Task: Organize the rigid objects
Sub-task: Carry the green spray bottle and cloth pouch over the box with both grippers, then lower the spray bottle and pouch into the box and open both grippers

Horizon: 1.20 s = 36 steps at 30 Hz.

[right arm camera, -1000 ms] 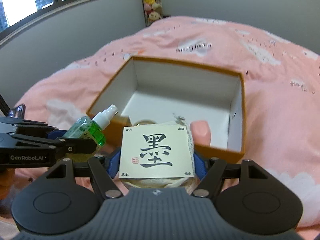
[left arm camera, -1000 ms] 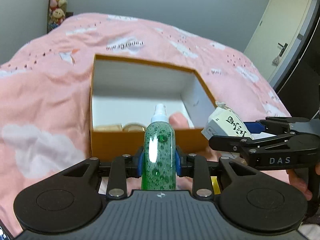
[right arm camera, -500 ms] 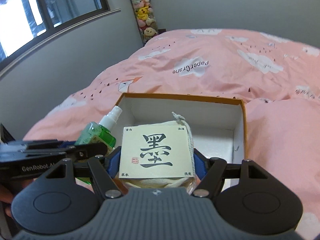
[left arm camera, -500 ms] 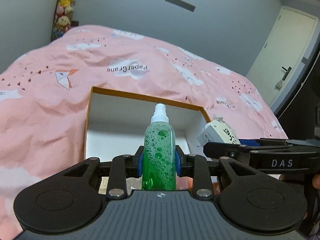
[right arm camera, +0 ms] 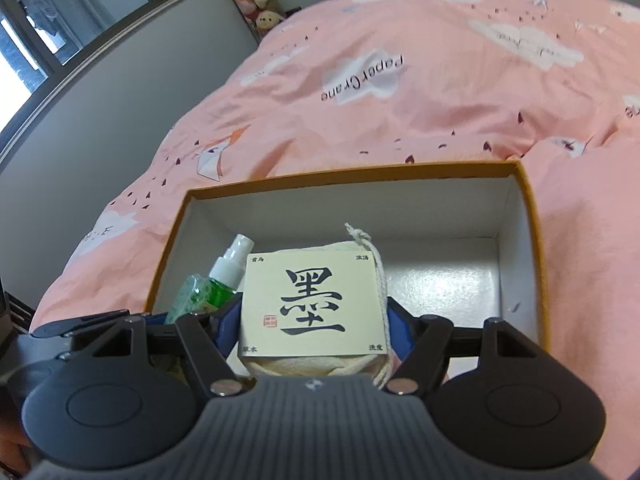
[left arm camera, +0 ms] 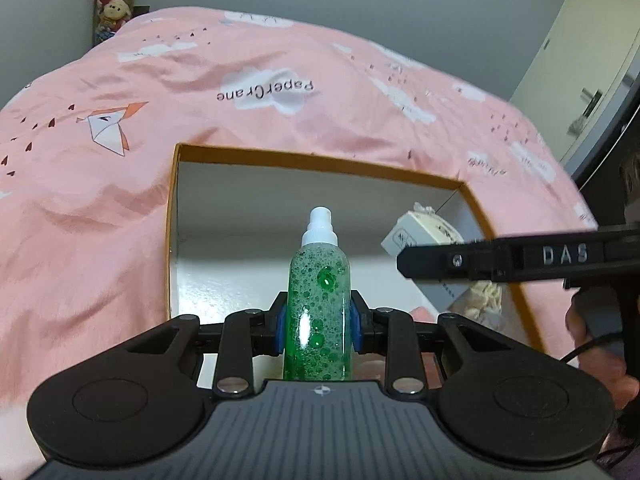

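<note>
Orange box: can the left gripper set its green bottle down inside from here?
Probably yes. The left gripper, shut on the green bottle, faces the orange box's open top; the bare white floor ahead looks free.

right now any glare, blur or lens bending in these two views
Left wrist view: a white glare streak on the green foamy spray bottle, and the orange cardboard box rim bows. Right wrist view: sheen on the box's white floor; the window is blown out.

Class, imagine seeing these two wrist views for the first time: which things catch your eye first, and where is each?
A green spray bottle full of bubbles stands clamped in the left gripper. A cream pouch with a bold black character label fills the right gripper. Both are poised over an open orange box on a pink cloud-print bedspread.
</note>
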Each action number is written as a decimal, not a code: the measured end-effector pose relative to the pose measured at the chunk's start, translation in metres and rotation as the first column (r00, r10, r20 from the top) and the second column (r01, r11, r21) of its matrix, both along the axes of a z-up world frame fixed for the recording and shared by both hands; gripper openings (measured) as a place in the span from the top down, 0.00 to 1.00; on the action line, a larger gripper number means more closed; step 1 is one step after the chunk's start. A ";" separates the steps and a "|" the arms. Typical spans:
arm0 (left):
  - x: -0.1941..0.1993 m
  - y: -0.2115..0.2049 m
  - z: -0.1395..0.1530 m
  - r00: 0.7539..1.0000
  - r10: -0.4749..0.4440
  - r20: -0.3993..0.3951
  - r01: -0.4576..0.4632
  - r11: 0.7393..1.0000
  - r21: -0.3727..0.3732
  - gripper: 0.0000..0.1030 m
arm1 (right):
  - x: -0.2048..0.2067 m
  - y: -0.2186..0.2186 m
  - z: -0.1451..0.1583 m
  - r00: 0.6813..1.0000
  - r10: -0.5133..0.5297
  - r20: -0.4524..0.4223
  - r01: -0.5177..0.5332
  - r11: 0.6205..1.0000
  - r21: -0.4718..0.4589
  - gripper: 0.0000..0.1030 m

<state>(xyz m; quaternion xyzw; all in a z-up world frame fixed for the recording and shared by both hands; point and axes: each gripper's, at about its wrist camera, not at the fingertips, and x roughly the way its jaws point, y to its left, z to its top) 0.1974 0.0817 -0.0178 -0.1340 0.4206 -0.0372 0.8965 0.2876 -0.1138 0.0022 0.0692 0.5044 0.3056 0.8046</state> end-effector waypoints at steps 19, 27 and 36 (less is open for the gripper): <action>0.033 -0.035 -0.039 0.989 0.004 -0.149 0.047 0.941 0.334 0.68 | 0.033 0.038 -0.062 0.992 0.008 -0.127 -0.028 0.988 -0.154 0.32; 0.037 -0.035 -0.044 0.979 0.013 -0.205 0.058 0.940 0.336 0.66 | 0.031 0.054 -0.071 0.992 0.024 -0.120 -0.051 0.973 -0.227 0.32; 0.033 -0.034 -0.036 0.984 0.018 -0.176 0.040 0.945 0.324 0.58 | 0.032 0.061 -0.077 0.994 0.023 -0.109 -0.050 0.966 -0.254 0.32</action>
